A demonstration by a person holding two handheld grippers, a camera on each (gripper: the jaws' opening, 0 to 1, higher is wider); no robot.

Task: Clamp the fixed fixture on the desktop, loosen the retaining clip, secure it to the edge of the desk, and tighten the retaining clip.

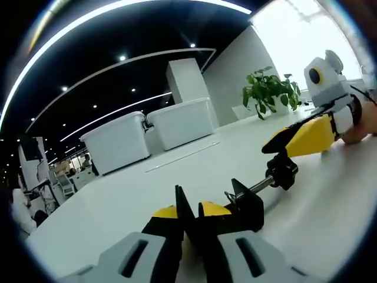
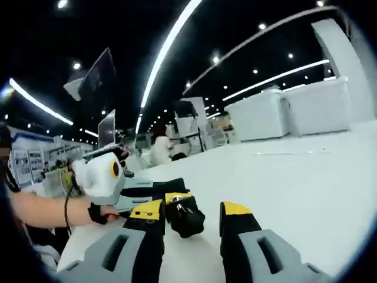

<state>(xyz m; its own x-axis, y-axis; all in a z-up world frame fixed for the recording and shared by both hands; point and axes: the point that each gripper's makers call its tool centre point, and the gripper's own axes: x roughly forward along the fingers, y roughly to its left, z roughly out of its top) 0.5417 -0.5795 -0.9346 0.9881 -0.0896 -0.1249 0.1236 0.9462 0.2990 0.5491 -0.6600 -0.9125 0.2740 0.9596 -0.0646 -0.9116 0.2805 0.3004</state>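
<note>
while the left tool (image 1: 187, 213) sits with its jaws pressed together on the black body of the clamp fixture (image 1: 246, 207), that fixture lies on the white desk (image 1: 177, 177) just ahead of the tips, its threaded rod running up and to the right to a black knob (image 1: 283, 171). further right, the right tool (image 1: 277, 146) hovers just above that knob with its yellow-and-black tips close together. in the right gripper view the right tool (image 2: 191, 213) stands spread, the black knob (image 2: 185, 217) between its jaws but not plainly pinched. the likely risk: if the knob is turned while the left grip is shallow, the fixture could twist or slide on the smooth desk, and the knob could slip out of the spread jaws.
</note>
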